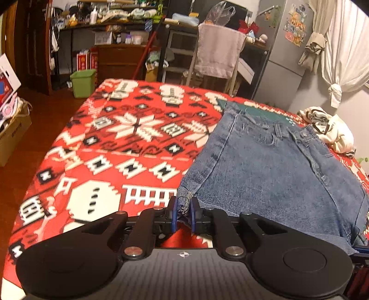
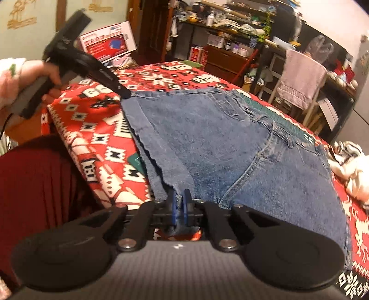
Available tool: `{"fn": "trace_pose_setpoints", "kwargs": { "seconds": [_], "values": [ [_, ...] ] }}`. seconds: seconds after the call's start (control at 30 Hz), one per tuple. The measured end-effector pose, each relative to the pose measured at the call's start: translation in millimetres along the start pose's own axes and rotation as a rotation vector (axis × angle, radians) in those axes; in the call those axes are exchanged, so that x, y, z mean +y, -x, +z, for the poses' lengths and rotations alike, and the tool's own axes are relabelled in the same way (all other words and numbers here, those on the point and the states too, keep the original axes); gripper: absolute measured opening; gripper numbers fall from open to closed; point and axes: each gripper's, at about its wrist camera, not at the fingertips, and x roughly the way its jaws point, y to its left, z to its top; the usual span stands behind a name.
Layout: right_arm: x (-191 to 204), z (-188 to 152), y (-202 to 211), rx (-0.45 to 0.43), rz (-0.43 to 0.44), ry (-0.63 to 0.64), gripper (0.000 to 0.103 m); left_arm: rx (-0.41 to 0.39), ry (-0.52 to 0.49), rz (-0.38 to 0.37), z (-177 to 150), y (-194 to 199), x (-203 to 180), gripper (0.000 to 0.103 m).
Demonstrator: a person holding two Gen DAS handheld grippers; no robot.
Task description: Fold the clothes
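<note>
Denim shorts (image 1: 272, 166) lie spread flat on the right part of a red patterned blanket (image 1: 120, 143) covering a table, waistband toward the far side, frayed hem toward the cameras. Blue wash, pocket and belt loops visible near the waistband, seams running diagonally across the front. Left gripper (image 1: 183, 213) is clamped on the near left hem corner, frayed denim pinched between the blue pads (image 1: 174, 213), jaws nearly together. Right gripper (image 2: 179, 207) pinches the hem too, at a frayed edge near the middle of the near side, denim bunched between its blue pads (image 2: 185, 205), jaws close together. In the right wrist view the left gripper (image 2: 125, 94) shows from the side, tips touching the far left corner of the shorts, held by a hand (image 2: 49, 76) with a light sleeve. A dark green mat (image 1: 258, 113) sits under the waistband end, partly covered by the denim. Just beyond the shorts on the right, a crumpled cream garment with dark stripes (image 1: 329, 129) rests on the blanket, close to the waistband but whether touching cannot tell. Dark red clothing (image 2: 39, 184) of the person fills the lower left of the right wrist view. Past the table: a chair draped with a pink towel (image 1: 219, 50), a green bin (image 1: 83, 83) on the floor, cluttered shelves (image 1: 115, 20), a grey fridge (image 1: 283, 46) with stickers, and white curtains (image 1: 346, 46) tied in a knot.
</note>
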Motion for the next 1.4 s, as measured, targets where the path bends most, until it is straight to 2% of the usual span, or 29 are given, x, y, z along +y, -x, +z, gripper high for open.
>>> {"fn": "trace_pose_setpoints", "kwargs": {
  "seconds": [0.23, 0.4, 0.5, 0.6, 0.83, 0.97, 1.03, 1.1, 1.17, 1.2, 1.27, 1.4],
  "values": [
    [3.9, -7.1, -4.1, 0.031, 0.034, 0.03, 0.006, -0.009, 0.038, -0.011, -5.4, 1.3, 4.4, 0.014],
    [-5.7, -7.6, -0.2, 0.009, 0.057, -0.038, 0.008, -0.017, 0.035, 0.004, -5.6, 7.5, 0.3, 0.016],
    [-12.0, -7.6, 2.9, -0.003, 0.084, -0.095, 0.009, -0.029, 0.013, 0.002, -7.3, 17.0, -6.1, 0.023],
    [-9.9, -5.8, 0.3, -0.011, 0.06, -0.071, 0.013, -0.034, 0.004, -0.018, -10.6, 27.6, -14.4, 0.024],
    [12.2, 3.9, -14.9, -0.01, 0.034, 0.079, 0.019, -0.004, -0.019, -0.135, -25.8, 47.4, -51.5, 0.023],
    [12.2, 7.0, -24.6, -0.01, 0.023, 0.077, 0.019, 0.051, -0.061, -0.223, -38.9, 47.8, -81.3, 0.023],
    [11.4, 8.2, -29.7, -0.009, 0.018, 0.075, 0.019, 0.078, -0.093, -0.256, -43.7, 44.9, -95.9, 0.016],
    [11.0, 8.6, -33.1, -0.01, 0.019, 0.074, 0.019, 0.103, -0.125, -0.28, -49.0, 42.2, -109.1, 0.016],
    [10.6, 8.6, -35.3, -0.013, 0.026, 0.071, 0.017, 0.124, -0.147, -0.294, -54.5, 38.5, -118.6, 0.016],
    [10.4, 8.3, -35.7, -0.015, 0.031, 0.068, 0.01, 0.133, -0.155, -0.298, -57.1, 36.6, -122.2, 0.015],
    [8.5, 8.4, -33.9, -0.021, 0.036, 0.052, 0.003, 0.146, -0.167, -0.302, -61.8, 33.1, -128.1, 0.015],
    [-1.6, 10.8, -23.9, -0.037, 0.092, -0.042, 0.002, 0.147, -0.185, -0.294, -66.7, 29.6, -134.2, 0.015]
  ]
}}
